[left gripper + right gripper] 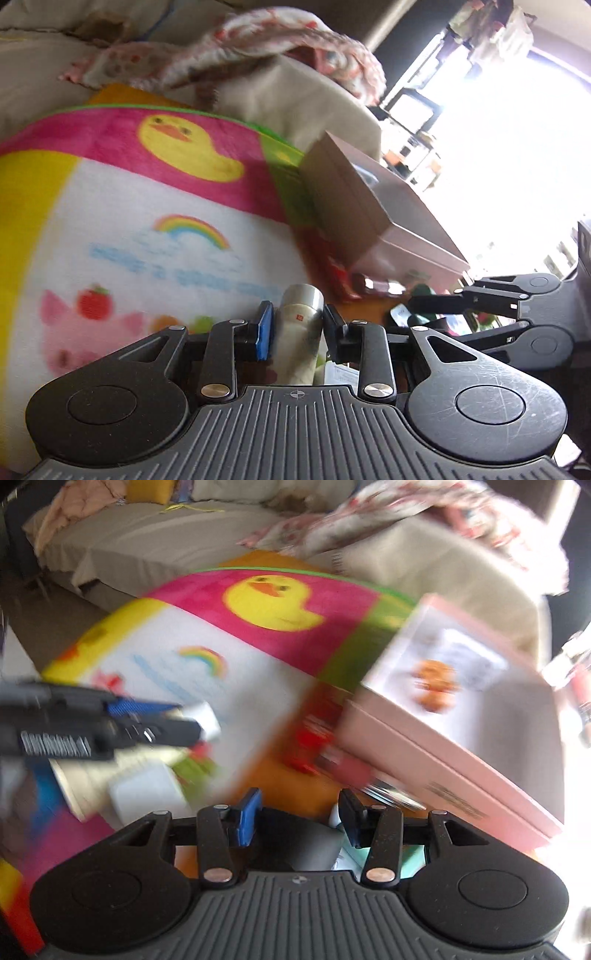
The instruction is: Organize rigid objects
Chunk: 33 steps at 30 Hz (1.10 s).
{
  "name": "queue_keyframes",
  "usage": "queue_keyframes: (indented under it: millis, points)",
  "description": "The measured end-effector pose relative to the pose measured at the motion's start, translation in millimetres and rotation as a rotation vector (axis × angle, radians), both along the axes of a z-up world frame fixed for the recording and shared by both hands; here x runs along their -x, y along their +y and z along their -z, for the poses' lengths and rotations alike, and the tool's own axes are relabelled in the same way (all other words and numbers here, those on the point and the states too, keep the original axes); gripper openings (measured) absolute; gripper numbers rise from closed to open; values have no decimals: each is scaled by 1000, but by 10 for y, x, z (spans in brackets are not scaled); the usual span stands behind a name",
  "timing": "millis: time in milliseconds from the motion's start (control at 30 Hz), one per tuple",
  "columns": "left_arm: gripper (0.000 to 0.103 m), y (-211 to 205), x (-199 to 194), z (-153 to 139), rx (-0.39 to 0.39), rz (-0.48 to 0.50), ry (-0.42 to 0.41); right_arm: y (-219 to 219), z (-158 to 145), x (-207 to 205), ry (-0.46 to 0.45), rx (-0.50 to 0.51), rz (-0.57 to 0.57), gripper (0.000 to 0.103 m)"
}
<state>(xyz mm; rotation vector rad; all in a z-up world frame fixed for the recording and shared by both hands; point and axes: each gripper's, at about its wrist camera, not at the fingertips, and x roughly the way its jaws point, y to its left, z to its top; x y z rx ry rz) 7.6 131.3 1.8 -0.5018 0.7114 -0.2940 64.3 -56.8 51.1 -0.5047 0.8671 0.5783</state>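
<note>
My left gripper (297,325) is shut on a silver metal bottle (299,325) and holds it over a colourful duck blanket (147,206). The same gripper shows in the right wrist view (177,720) at the left, with the silver bottle tip (208,718) sticking out. A pink box (373,206) lies tilted ahead to the right; it also shows in the right wrist view (454,716). My right gripper (299,816) is open, with nothing gripped, above a dark grey object (314,845) and small clutter. It shows at the right edge of the left wrist view (432,302).
A red packet (314,738) lies beside the pink box. A white block (147,794) and a beige box (74,779) sit at lower left. A beige sofa (166,542) with a floral cloth (406,513) is behind. A bright window (517,147) is at the right.
</note>
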Motion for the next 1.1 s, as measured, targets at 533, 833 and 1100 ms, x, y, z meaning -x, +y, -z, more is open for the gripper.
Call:
queue_keyframes:
  millis: [533,833,1100]
  points:
    - [33,-406,388,-455,-228,84,-101,-1082,-154,1061,11,-348,-56,96]
    - [33,-619,780,-413,-343,198,-86,-879,254,1411,-282,-32,-44,97]
    - [36,-757,695,-409,-369,201,-123,-1655,308,1053,-75,-252,287,99]
